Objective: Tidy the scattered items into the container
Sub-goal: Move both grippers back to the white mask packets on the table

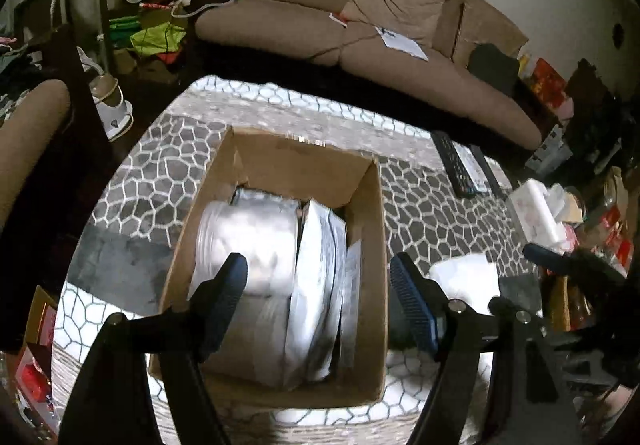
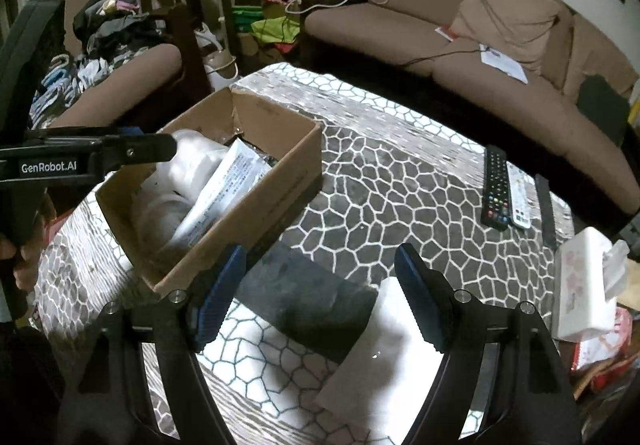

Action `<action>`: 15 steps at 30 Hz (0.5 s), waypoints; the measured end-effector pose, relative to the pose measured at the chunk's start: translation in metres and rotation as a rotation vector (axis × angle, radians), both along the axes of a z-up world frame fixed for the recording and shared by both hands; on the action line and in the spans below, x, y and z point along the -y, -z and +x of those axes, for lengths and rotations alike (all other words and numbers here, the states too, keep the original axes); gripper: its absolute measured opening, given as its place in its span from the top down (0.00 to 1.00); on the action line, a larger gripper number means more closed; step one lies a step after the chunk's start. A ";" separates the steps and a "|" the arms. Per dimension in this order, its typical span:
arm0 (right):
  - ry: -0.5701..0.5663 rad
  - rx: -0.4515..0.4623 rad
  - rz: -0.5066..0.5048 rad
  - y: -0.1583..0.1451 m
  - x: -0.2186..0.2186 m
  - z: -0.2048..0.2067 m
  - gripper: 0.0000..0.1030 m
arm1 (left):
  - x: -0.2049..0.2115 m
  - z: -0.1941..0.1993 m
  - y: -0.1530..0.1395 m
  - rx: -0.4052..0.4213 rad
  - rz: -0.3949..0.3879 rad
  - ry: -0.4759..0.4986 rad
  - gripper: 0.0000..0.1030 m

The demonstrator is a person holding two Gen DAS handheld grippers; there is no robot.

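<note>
Your counter [image 2: 400, 181] wears a cloth of grey and white cobble pattern, with a brown sofa [image 2: 480, 57] beyond it and cluttered shelves in the far left corner. Your left claw [image 1: 318, 277] hangs spread wide and empty over the cardboard box [image 1: 372, 245], which sits right beneath it holding a clear jar [image 1: 248, 241] and white packets [image 1: 316, 277]. Your right claw [image 2: 320, 265] is likewise spread and grips nothing; the box lies just left of it, a dark mat [image 2: 304, 301] under it, and a white packet [image 2: 400, 329] by its right finger. Farther right and ahead lie two remotes [image 2: 496, 189]; a tissue box [image 2: 584, 281] stands at the right edge.
</note>
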State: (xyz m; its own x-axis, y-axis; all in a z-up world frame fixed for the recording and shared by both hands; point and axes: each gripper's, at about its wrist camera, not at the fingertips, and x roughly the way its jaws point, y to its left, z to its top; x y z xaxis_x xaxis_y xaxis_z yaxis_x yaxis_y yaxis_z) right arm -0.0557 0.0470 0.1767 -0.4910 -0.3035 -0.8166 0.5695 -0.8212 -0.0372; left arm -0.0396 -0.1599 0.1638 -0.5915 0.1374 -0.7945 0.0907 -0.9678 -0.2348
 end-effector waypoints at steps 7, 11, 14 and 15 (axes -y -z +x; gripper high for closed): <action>0.063 0.023 -0.020 0.004 -0.032 0.010 0.27 | -0.031 0.030 0.021 -0.004 -0.109 0.084 0.28; 0.119 0.040 -0.025 0.011 -0.068 0.019 0.27 | -0.061 0.047 0.023 -0.030 -0.116 0.176 0.28; 0.188 0.064 -0.054 0.017 -0.105 0.024 0.27 | -0.088 0.056 0.024 -0.042 -0.078 0.243 0.28; 0.212 0.068 -0.064 0.019 -0.117 0.025 0.27 | -0.096 0.059 0.026 -0.040 -0.069 0.257 0.28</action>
